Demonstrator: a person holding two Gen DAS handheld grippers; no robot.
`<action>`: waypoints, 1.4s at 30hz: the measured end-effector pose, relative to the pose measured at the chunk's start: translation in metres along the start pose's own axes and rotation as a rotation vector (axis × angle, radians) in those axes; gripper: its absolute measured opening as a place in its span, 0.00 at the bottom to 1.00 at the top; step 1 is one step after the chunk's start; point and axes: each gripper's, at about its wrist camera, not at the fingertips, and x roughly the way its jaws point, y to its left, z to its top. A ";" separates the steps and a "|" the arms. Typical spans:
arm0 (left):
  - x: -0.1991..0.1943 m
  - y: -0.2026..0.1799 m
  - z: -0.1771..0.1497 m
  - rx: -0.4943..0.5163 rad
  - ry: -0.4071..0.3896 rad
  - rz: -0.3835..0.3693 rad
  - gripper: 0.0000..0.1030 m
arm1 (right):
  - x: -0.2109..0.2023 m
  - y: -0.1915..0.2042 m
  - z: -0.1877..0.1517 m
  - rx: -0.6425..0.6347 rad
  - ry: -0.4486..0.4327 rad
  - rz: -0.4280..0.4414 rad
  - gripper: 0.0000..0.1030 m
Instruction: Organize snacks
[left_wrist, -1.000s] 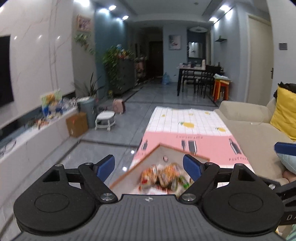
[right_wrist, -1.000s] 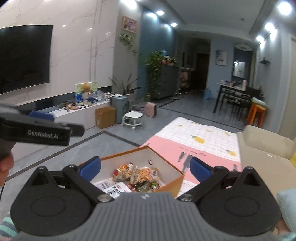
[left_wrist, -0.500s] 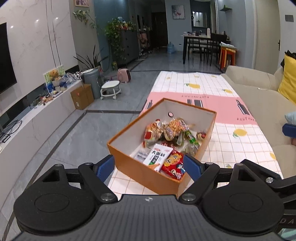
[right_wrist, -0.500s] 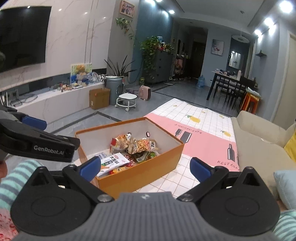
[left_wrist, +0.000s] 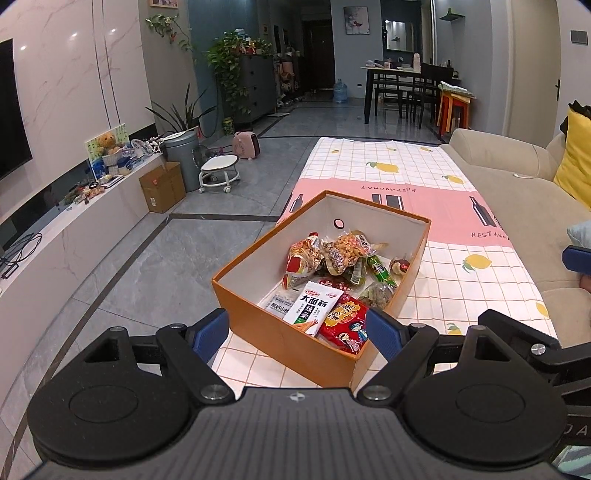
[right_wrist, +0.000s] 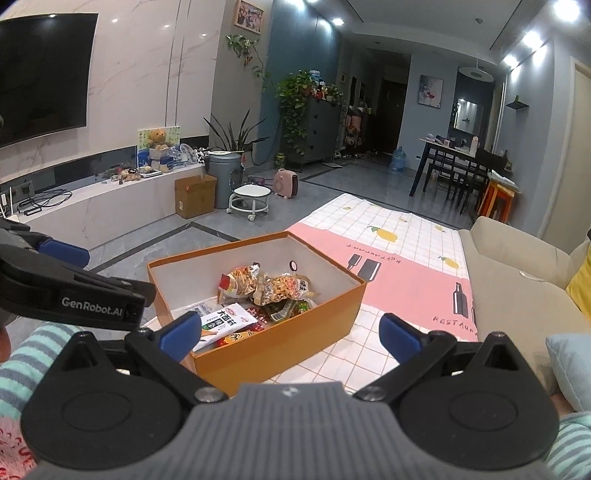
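An open orange box (left_wrist: 280, 336) (right_wrist: 280, 343) stands on a table covered by a pink and white checked cloth (left_wrist: 461, 221) (right_wrist: 406, 266). Inside lie several snack packets: a white packet with Chinese print (left_wrist: 314, 306) (right_wrist: 225, 321), a red packet (left_wrist: 345, 321), and crinkled bags (left_wrist: 343, 251) (right_wrist: 273, 284) toward the far end. My left gripper (left_wrist: 297, 332) is open and empty, just above the box's near edge. My right gripper (right_wrist: 290, 332) is open and empty, near the box's near side. The left gripper's body (right_wrist: 74, 295) shows at the left of the right wrist view.
A beige sofa (left_wrist: 517, 184) (right_wrist: 517, 266) runs along the table's right side, with a yellow cushion (left_wrist: 576, 155). Left of the table is grey tiled floor (left_wrist: 147, 266), a low white TV bench (right_wrist: 103, 206), a cardboard box (left_wrist: 162, 186) and a small white stool (right_wrist: 249, 199).
Both views have tilted downward and drawn back, so the whole box and its snacks now show. Both grippers have stayed open and empty.
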 end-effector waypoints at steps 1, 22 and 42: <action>0.000 0.000 0.000 -0.001 0.000 0.001 0.95 | 0.000 0.001 0.000 -0.002 -0.001 0.001 0.96; 0.003 -0.003 -0.004 -0.016 0.025 0.003 0.95 | 0.003 0.002 0.000 -0.009 0.012 0.010 0.96; 0.002 -0.001 -0.002 -0.020 0.031 0.006 0.95 | 0.005 0.001 -0.001 0.014 0.019 0.021 0.96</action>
